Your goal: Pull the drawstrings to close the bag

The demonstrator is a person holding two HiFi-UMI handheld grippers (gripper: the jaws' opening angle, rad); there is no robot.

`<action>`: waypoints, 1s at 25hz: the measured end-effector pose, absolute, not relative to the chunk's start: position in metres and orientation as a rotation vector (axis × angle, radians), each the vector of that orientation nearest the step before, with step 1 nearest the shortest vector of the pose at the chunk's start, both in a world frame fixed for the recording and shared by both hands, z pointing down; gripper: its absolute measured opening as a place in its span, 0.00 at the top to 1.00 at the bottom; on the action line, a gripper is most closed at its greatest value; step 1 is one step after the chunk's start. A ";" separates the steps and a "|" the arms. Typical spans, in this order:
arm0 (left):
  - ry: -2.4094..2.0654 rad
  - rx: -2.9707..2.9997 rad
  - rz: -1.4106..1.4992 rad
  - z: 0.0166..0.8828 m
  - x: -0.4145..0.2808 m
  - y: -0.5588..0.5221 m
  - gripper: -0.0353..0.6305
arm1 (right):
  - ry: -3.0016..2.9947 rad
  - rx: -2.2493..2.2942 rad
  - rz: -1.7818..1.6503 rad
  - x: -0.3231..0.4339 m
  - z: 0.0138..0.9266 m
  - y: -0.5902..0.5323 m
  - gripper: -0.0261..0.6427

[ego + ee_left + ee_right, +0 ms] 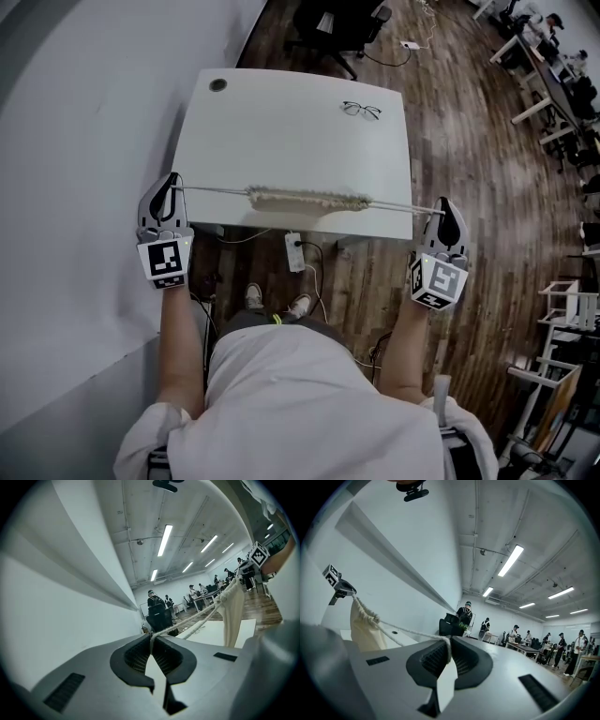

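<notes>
A cream cloth bag (309,199) hangs bunched up on its white drawstrings (211,190) above the near edge of the white table (281,122). The cords run taut to both sides. My left gripper (172,187) is shut on the left cord end, my right gripper (444,210) on the right one. In the left gripper view the cord (197,618) leaves the closed jaws (152,638) toward the hanging bag (233,611). From the right gripper view the cord (403,632) leads from the closed jaws (449,643) to the bag (363,627) and the left gripper (337,584) beyond.
A pair of glasses (361,110) lies at the table's far right, and a round cable hole (218,84) is at its far left corner. A power strip (295,251) lies on the wooden floor under the table. A grey wall (84,141) stands close on the left.
</notes>
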State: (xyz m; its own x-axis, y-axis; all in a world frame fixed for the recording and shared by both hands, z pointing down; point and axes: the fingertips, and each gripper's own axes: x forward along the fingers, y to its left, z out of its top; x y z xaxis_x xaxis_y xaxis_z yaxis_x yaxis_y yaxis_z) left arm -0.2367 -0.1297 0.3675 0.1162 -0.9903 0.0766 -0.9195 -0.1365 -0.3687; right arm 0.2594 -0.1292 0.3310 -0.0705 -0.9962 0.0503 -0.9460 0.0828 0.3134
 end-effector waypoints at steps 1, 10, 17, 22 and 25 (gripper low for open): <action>1.902 -2.161 -0.433 0.365 -0.239 -0.130 0.92 | -2.114 1.949 -0.292 0.258 0.329 -0.129 0.91; 1.934 -2.183 -0.358 0.352 -0.246 -0.117 0.92 | -2.122 1.958 -0.285 0.261 0.321 -0.118 0.90; 1.928 -2.186 -0.345 0.355 -0.248 -0.115 0.92 | -2.099 1.975 -0.273 0.271 0.328 -0.112 0.90; 1.928 -2.194 -0.303 0.349 -0.247 -0.114 0.92 | -2.115 2.014 -0.250 0.277 0.324 -0.105 0.90; 1.950 -2.214 -0.235 0.343 -0.249 -0.114 0.92 | -2.134 2.042 -0.225 0.281 0.322 -0.102 0.90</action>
State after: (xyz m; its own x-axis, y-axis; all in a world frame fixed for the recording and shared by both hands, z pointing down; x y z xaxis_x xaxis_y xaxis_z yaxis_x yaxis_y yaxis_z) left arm -0.2491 -0.1139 0.3429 0.1266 -0.9919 -0.0015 -0.9632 -0.1226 -0.2393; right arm 0.2814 -0.1019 0.3219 -0.0409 -0.9989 0.0248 -0.9717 0.0455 0.2316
